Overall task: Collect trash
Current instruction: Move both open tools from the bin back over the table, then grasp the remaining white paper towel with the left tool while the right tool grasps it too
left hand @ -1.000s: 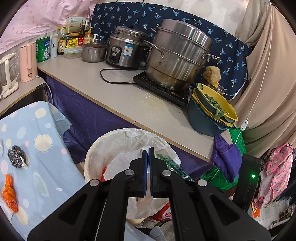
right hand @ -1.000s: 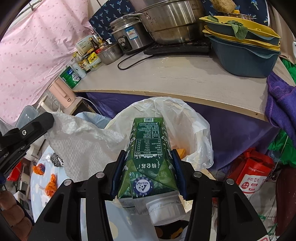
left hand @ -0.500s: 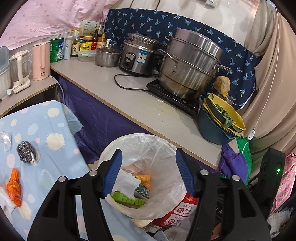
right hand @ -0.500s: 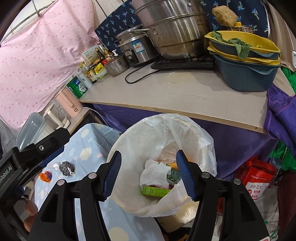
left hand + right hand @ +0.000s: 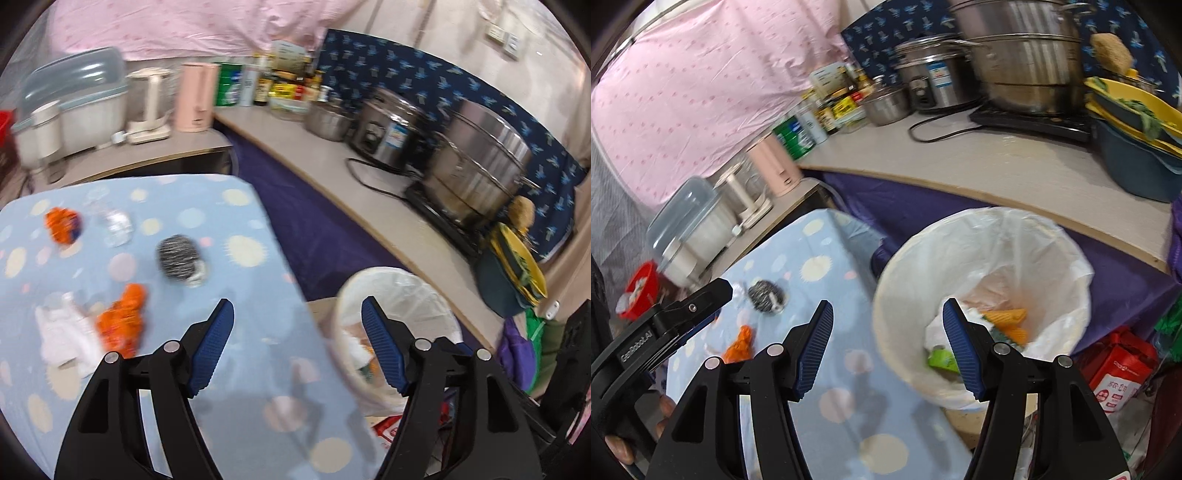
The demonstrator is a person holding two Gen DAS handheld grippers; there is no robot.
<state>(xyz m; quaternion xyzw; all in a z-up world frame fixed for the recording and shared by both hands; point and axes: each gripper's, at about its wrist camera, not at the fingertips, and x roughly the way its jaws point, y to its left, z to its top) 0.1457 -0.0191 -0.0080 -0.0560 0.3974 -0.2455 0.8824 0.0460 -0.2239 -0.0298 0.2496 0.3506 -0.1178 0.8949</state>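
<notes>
A bin lined with a white bag (image 5: 1015, 258) stands beside the table and holds a white tissue (image 5: 940, 328), a green carton (image 5: 942, 359) and orange wrappers (image 5: 1006, 320). My right gripper (image 5: 886, 314) hangs open over the table edge by the bin, with nothing between its jaws. My left gripper (image 5: 297, 314) is over the blue dotted tablecloth (image 5: 258, 369); its jaws are opening and nothing is between them. On the cloth lie an orange wrapper (image 5: 122, 325), a white tissue (image 5: 64, 334), a steel scourer (image 5: 179, 258), a second orange wrapper (image 5: 62, 225) and a clear wrapper (image 5: 118, 225). The picture is blurred.
A long counter (image 5: 332, 173) runs behind the bin (image 5: 388, 275) with a rice cooker (image 5: 388, 133), a large steel pot (image 5: 480, 166), stacked basins (image 5: 1137, 147), bottles and a pink kettle (image 5: 195, 96). A red bag (image 5: 1115, 373) lies on the floor. A hand (image 5: 617, 445) holds the left gripper (image 5: 690, 306).
The left gripper let go of the white tissue and the right let go of the green carton; both now lie in the bin. Both grippers swung left toward the table.
</notes>
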